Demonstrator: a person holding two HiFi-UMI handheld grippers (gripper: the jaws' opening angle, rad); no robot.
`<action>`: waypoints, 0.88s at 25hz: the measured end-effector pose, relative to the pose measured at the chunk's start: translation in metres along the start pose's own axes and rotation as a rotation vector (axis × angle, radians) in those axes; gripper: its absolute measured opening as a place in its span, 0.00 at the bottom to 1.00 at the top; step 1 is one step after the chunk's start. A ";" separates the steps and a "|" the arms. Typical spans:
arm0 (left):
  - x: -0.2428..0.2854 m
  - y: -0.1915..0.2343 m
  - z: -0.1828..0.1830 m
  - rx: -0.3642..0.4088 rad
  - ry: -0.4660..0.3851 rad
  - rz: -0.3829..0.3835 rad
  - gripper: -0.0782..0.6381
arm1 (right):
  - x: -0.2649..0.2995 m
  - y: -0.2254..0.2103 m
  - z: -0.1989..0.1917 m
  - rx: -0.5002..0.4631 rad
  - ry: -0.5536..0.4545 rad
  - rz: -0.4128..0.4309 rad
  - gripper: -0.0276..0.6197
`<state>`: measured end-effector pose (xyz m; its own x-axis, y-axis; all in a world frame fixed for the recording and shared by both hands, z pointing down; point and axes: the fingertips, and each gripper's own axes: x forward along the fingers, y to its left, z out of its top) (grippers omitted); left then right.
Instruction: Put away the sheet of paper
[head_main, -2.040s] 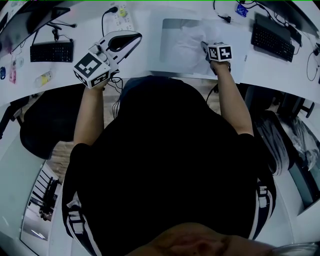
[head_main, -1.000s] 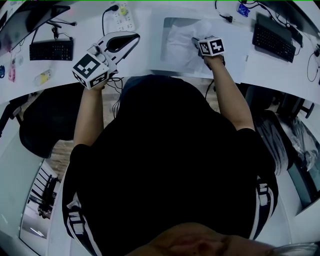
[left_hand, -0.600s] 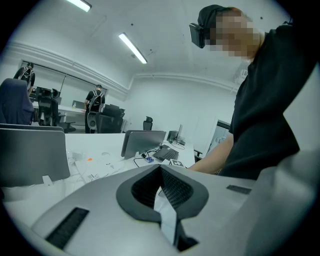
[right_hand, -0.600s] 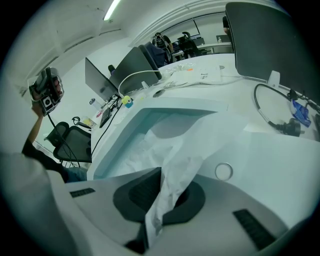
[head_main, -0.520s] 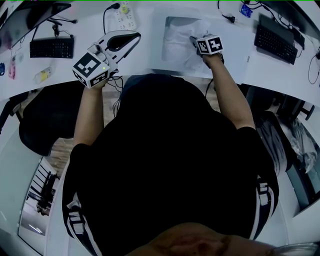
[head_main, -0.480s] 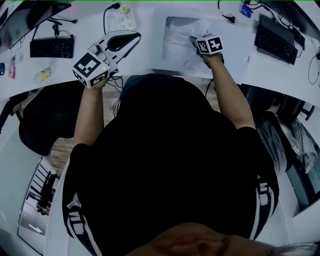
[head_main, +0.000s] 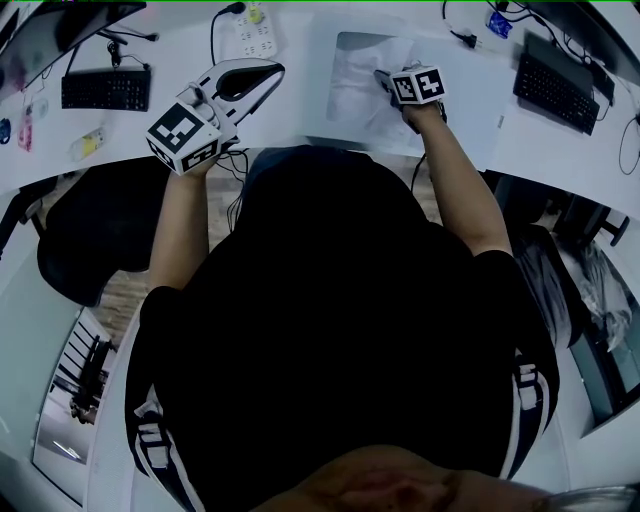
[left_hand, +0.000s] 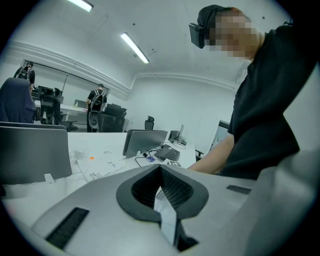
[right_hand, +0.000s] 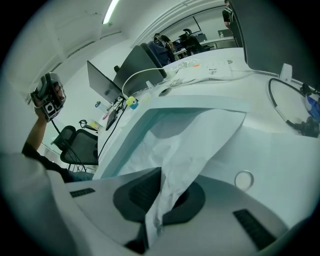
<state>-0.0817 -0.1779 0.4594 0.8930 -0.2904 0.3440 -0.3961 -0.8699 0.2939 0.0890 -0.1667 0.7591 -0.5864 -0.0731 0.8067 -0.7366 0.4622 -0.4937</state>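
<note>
The white crumpled sheet of paper (head_main: 355, 85) lies partly in an open white tray (head_main: 345, 45) on the desk ahead of me. My right gripper (head_main: 383, 76) is over the tray's right side, shut on a bunched edge of the sheet. In the right gripper view the paper (right_hand: 200, 140) runs up from the jaws (right_hand: 162, 195) and hangs over the tray's rim (right_hand: 200, 102). My left gripper (head_main: 265, 75) hovers at the left over the desk edge, jaws together (left_hand: 160, 187) and away from the sheet. A pale sliver shows in their seam; I cannot tell what it is.
A power strip (head_main: 250, 20) lies behind the left gripper. Keyboards sit at far left (head_main: 105, 90) and far right (head_main: 555, 80). A black chair (head_main: 90, 230) stands below the desk at left. Cables trail beside the tray (right_hand: 295, 110). A small ring (right_hand: 243, 178) lies by the right jaws.
My right gripper has slid left across the tray, dragging the pinched sheet with it. The left gripper has stayed where it was.
</note>
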 end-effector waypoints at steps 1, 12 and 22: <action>-0.001 0.000 0.000 -0.001 0.000 0.002 0.14 | 0.001 0.001 0.000 0.006 0.000 0.007 0.07; -0.006 0.003 -0.004 -0.013 0.008 0.013 0.14 | 0.010 0.008 0.008 0.059 -0.008 0.073 0.07; -0.007 0.006 -0.003 -0.008 0.011 0.021 0.14 | 0.012 0.005 0.010 0.087 -0.008 0.092 0.07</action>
<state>-0.0909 -0.1793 0.4617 0.8818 -0.3042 0.3604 -0.4167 -0.8604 0.2932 0.0751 -0.1739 0.7636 -0.6552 -0.0407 0.7543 -0.7058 0.3891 -0.5920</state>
